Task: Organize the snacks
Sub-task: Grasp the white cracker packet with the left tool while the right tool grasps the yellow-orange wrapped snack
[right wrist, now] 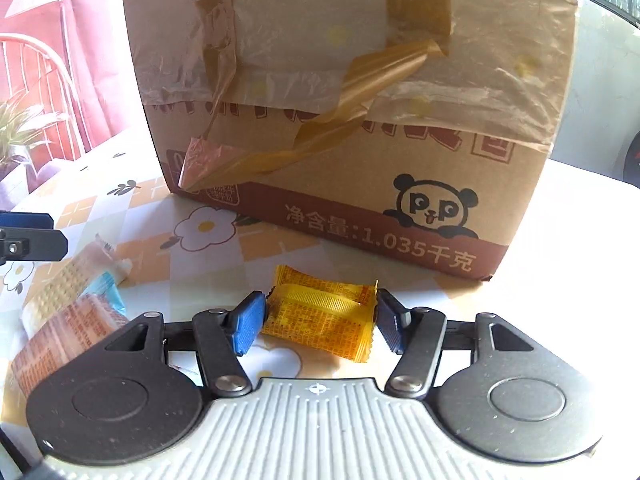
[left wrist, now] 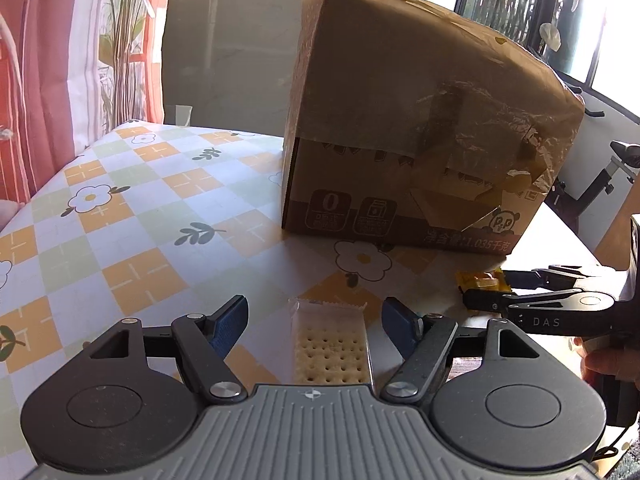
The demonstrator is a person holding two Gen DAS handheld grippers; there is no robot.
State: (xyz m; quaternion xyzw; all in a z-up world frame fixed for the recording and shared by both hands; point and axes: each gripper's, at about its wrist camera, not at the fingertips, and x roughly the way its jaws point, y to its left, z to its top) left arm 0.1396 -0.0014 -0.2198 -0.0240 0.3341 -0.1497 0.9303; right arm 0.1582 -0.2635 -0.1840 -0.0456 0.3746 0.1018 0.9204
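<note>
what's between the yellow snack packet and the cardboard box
Nothing: in the right wrist view, only bare flowered tablecloth lies between the yellow packet and the cardboard box.

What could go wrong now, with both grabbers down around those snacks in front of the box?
The right gripper straddles the yellow packet at its crinkly ends, so it may slip or crumple. The left gripper could crack the cracker pack if squeezed hard. The cardboard box stands close ahead, easy to bump.
</note>
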